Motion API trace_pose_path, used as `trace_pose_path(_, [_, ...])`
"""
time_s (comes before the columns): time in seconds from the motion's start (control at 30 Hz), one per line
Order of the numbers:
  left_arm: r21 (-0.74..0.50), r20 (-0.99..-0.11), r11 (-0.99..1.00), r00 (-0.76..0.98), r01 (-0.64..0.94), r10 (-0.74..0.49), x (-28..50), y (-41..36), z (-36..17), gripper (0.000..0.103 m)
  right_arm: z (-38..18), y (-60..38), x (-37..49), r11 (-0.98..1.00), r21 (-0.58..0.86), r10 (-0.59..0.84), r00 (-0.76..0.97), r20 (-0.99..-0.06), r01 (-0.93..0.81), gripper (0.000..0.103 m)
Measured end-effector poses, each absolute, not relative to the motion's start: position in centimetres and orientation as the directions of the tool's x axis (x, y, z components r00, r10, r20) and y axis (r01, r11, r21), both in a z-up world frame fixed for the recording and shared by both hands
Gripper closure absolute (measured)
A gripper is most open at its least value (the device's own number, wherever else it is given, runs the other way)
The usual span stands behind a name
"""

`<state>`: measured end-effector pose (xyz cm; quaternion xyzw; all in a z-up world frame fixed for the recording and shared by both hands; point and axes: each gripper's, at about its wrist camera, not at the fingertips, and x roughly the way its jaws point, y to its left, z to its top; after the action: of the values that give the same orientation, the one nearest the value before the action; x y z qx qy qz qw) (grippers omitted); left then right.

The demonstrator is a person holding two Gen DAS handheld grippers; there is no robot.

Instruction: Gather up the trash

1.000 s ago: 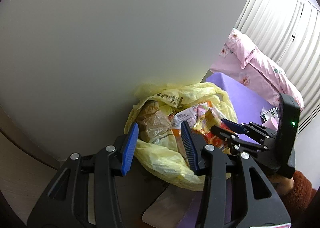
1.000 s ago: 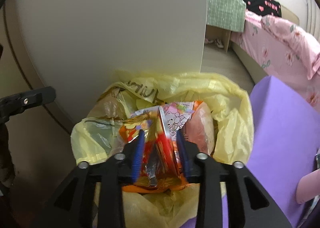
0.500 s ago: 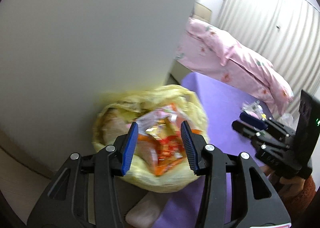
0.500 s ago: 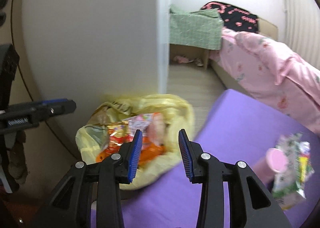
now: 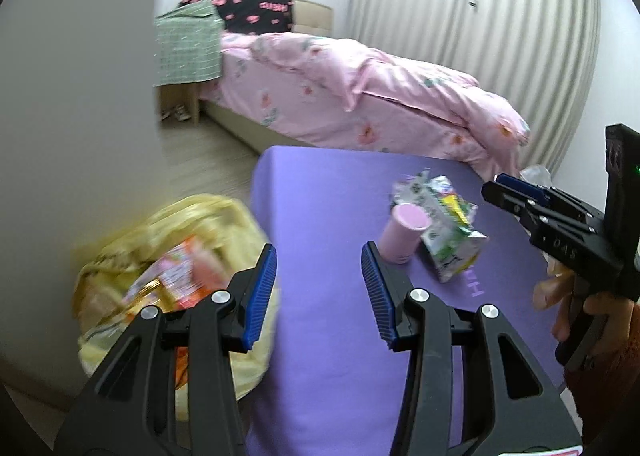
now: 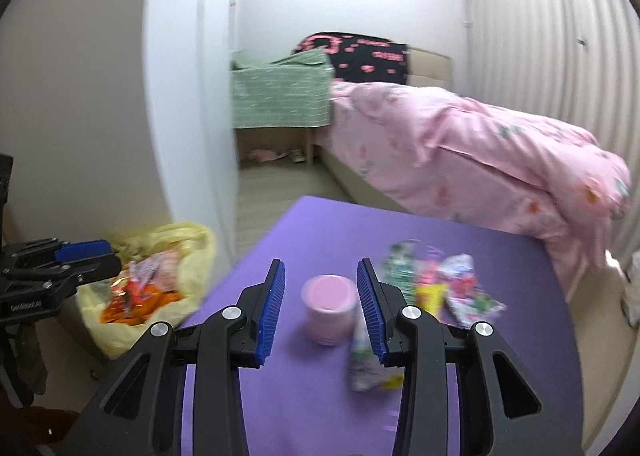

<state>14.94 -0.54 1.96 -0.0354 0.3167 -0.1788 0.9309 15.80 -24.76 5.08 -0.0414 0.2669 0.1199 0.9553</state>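
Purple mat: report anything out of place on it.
A pink cup stands upright on the purple mat with crumpled snack wrappers right beside it. All of it is litter, not yet in the yellow trash bag.

Matt purple mat (smooth), glossy crinkled wrappers.

Bedroom. Plain pale wall at left, ending in white corner. Light wood-look floor. Bed with pink floral duvet, beige headboard, black pillow with pink print. Green checked cloth over bedside stand. Pleated pale curtains behind bed. Purple-topped counter in foreground.
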Motion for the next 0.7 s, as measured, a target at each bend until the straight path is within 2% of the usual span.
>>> trace_pose_path(0.17, [-0.191,-0.555,0.902,0.716,0.386,-0.424,16.0,-3.9,1.6,0.061,5.2,-30.0,15.6,0.99,-0.027,0.108,0.858,-0.502,-0.141,0.066])
trace_pose_path(0.23, [-0.203,-0.553,0.888,0.7,0.413,-0.452,16.5,-5.2,1.2,0.061,4.9,-31.8,15.5,0.994,-0.026,0.075,0.86,-0.505,-0.102,0.056])
trace_pose_path(0.33, [-0.216,-0.553,0.864,0.672,0.455,-0.493,17.2,-7.2,0.2,0.061,4.4,-34.4,15.5,0.999,-0.006,0.041,0.863,-0.503,-0.051,0.053])
trace_pose_path(0.43, [-0.221,-0.567,0.846,0.642,0.486,-0.517,18.3,-9.3,-0.6,0.061,3.6,-36.0,15.8,1.0,-0.011,0.007,0.853,-0.522,-0.014,0.042])
trace_pose_path(0.53, [-0.254,-0.564,0.814,0.603,0.522,-0.564,19.2,-11.3,-1.3,0.061,2.5,-37.7,16.0,1.0,-0.019,-0.012,0.854,-0.52,0.002,0.041])
trace_pose_path(0.7, [-0.312,-0.594,0.794,0.545,0.522,-0.592,20.7,-13.8,-3.3,0.06,-0.4,-39.9,18.6,0.999,-0.034,-0.052,0.785,-0.617,0.04,0.041])
